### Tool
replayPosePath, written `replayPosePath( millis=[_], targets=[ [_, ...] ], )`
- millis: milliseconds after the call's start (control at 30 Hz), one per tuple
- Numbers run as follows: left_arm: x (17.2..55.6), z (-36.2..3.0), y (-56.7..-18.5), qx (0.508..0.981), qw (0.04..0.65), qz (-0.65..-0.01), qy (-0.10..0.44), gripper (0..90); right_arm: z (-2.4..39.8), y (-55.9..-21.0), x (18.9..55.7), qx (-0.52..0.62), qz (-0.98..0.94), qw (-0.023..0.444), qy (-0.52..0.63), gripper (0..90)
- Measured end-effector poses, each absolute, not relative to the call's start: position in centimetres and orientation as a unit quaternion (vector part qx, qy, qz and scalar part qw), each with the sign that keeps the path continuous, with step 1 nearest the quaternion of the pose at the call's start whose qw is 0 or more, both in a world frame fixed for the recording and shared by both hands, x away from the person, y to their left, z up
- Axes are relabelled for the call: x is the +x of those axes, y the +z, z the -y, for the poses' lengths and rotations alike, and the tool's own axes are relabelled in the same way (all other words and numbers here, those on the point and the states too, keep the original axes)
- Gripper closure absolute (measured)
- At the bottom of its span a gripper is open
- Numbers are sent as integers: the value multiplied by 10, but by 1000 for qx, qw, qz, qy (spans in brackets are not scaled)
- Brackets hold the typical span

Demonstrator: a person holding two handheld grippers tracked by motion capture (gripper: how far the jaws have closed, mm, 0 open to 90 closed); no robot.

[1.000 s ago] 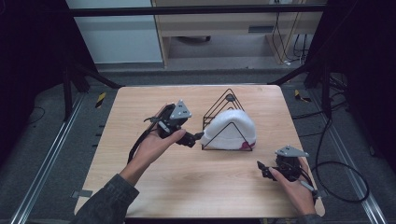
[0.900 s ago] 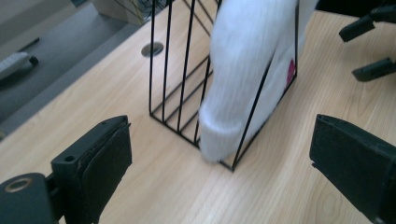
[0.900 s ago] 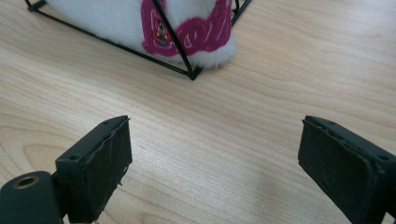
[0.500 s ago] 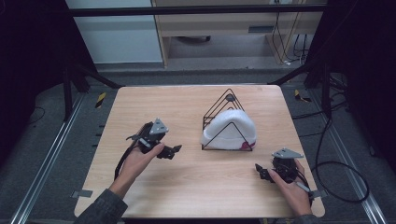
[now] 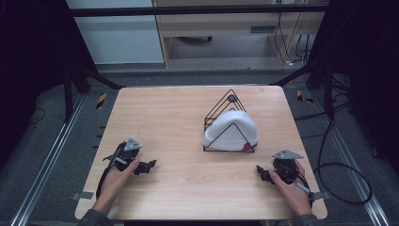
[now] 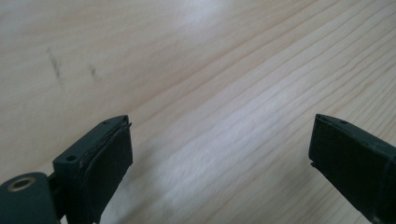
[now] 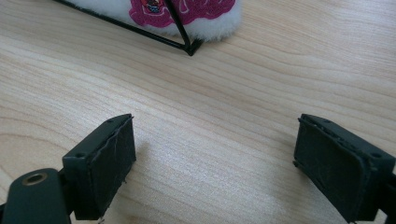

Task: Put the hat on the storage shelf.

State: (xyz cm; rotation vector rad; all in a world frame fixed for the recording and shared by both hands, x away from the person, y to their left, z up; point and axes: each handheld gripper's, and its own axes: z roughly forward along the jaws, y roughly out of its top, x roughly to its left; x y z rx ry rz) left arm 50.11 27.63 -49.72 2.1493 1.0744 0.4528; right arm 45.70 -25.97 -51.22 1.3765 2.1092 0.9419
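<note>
**A:** What lies on the wooden table [image 5: 188, 122]?

**B:** A black wire rack [image 5: 229, 123] shaped like a triangle stands right of centre. A white fluffy item [image 5: 230, 133] sits inside it, with a pink patch [image 5: 246, 147] at its lower right corner.

**A:** Where are the grippers?

**B:** The left gripper [image 5: 149, 165] rests low at the table's near left, well apart from the rack, held in the person's left hand [image 5: 115, 176]. The right gripper [image 5: 261, 172] sits at the near right, near the rack's right front corner, held in the right hand [image 5: 291, 188].

**A:** And the jaws?

**B:** Both pairs are spread wide with nothing between them. In the left gripper view, bare wood lies between the pads. In the right gripper view, the rack's corner and the pink patch [image 7: 182, 9] lie ahead of the parted jaws.
</note>
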Motion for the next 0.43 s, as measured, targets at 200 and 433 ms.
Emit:
replayPosePath(
  millis=[200, 433],
  targets=[
    [491, -294, -508, 813, 341, -430, 195, 49, 259, -512, 457, 500, -763, 226, 341, 127],
    [488, -298, -508, 815, 339, -427, 194, 30, 255, -512, 456, 510, -756, 228, 340, 127]
  ],
)
